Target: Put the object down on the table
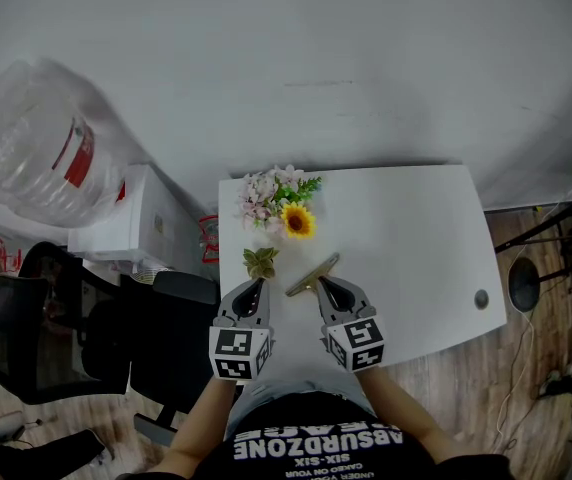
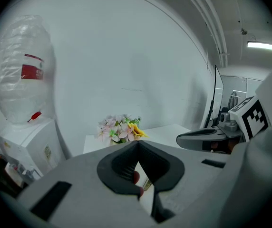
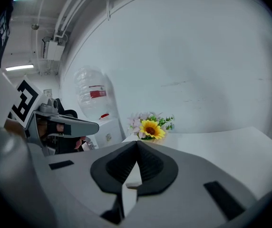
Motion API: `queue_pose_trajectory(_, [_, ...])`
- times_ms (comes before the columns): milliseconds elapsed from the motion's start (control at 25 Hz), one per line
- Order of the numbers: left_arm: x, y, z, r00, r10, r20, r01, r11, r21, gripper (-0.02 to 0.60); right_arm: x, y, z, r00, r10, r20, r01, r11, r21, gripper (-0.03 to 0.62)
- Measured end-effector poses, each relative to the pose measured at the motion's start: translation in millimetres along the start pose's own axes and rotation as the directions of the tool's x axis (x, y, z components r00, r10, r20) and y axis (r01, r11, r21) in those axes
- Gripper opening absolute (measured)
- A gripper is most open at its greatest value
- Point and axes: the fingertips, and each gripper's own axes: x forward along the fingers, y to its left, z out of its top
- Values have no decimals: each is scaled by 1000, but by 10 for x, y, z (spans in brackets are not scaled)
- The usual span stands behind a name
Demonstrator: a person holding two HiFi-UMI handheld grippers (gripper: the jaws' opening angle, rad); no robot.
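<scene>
Gold-coloured object (image 1: 312, 275) lies on the white table (image 1: 416, 238) between the two gripper tips. Its near end is just beside the right gripper (image 1: 324, 282), and I cannot tell whether they touch. What kind of object it is cannot be made out; from the left gripper view only a gold sliver of it shows through the jaw gap.

Left gripper (image 1: 256, 284) has its jaw tips together with nothing clearly clamped. A small reddish bit (image 2: 136, 177) sits inside the gap, unclear what it is. The right gripper's tips are also together, with only table showing through.

Shirt (image 1: 316, 446) print, seen upside down, reads "ABSURDZONE" and "SIX-SIX"; smaller lines are unreadable. Water bottle (image 1: 31, 168) has a red label, text too blurred to read.

Counts:
- two grippers
- one gold object
- one flower bunch (image 1: 271, 196) with one sunflower (image 1: 298, 221)
- one small green plant (image 1: 260, 262)
- one bottle
- one black chair (image 1: 56, 338), cut off at the frame edge
</scene>
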Motion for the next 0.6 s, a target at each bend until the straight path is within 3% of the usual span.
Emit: queue_pose_trajectory(600, [-11, -149, -31, 999, -31, -7, 31, 999, 13, 3, -50, 114, -55, 999, 3, -40, -4, 999, -32, -3])
